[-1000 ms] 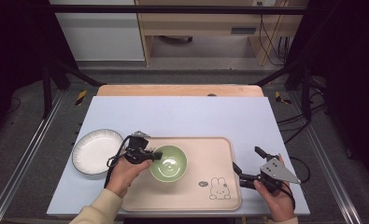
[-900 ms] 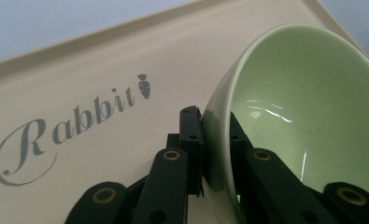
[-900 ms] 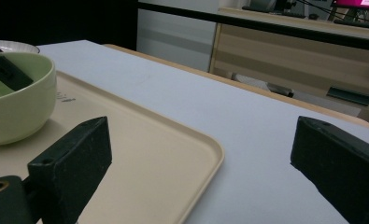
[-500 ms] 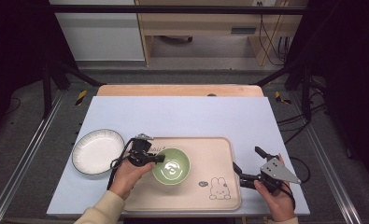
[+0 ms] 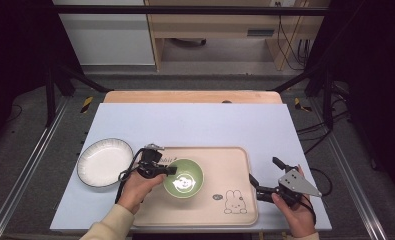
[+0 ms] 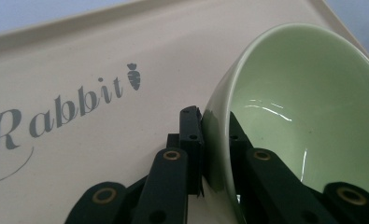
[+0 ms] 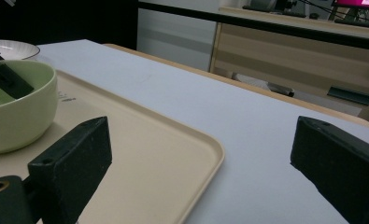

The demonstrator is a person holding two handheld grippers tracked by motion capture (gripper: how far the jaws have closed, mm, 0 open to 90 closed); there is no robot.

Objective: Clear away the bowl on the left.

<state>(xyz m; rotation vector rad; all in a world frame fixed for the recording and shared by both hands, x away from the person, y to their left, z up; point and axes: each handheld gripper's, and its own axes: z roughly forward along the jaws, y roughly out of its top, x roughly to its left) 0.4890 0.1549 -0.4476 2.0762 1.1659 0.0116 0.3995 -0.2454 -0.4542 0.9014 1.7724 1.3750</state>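
A pale green bowl (image 5: 184,178) stands on the beige tray (image 5: 225,165), left of its middle. My left gripper (image 5: 169,170) is shut on the bowl's left rim: in the left gripper view one jaw presses the outside wall and the other sits inside the green bowl (image 6: 303,112). My right gripper (image 5: 264,176) rests open at the tray's right edge, jaws spread wide with nothing between them. From the right gripper view the bowl (image 7: 18,109) stands at the far left on the tray (image 7: 173,154).
A white ribbed plate (image 5: 105,162) lies on the light blue mat (image 5: 195,122) left of the tray. The tray carries a rabbit drawing (image 5: 233,201) and the word "Rabbit" (image 6: 56,112). A wooden cabinet (image 7: 285,51) stands beyond the table.
My left gripper has carried the bowl a little to the right and nearer across the tray. The right gripper has stayed where it was.
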